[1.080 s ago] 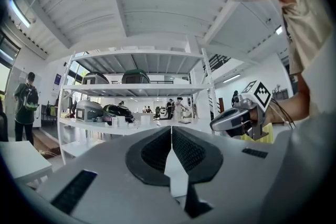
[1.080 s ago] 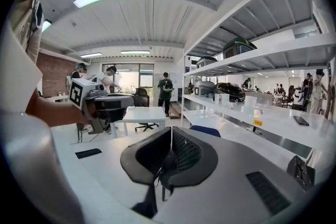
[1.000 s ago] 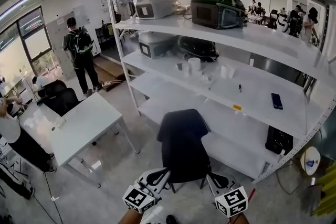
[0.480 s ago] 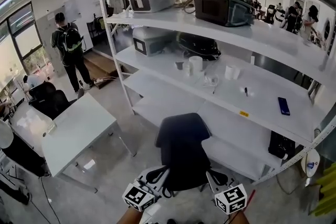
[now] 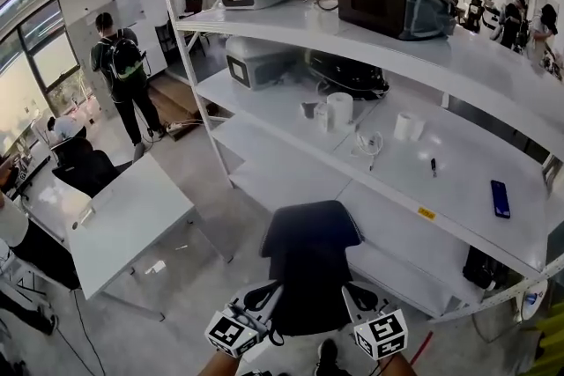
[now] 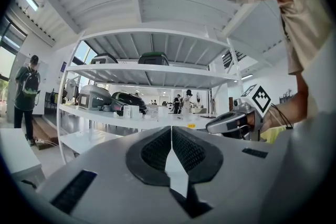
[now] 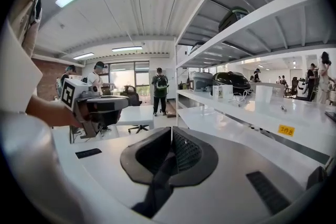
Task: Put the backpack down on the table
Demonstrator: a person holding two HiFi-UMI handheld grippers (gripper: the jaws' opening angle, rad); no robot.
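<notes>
Head view: the backpack (image 5: 308, 264) hangs just ahead of the fingers of the left gripper (image 5: 267, 302) and right gripper (image 5: 354, 302). The table (image 5: 132, 216) sits well left of them, so carry both there together, level. The shelves (image 5: 291, 114) loom closer than a second ago.

Left gripper view: fingers pinched shut on a strap (image 6: 186, 202).

Right gripper view: fingers clamp the other strap (image 7: 157, 186).

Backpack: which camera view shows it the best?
The head view: most of the black backpack is seen there. The right gripper view shows only a dark strap between its jaws; the left gripper view likewise.
</notes>
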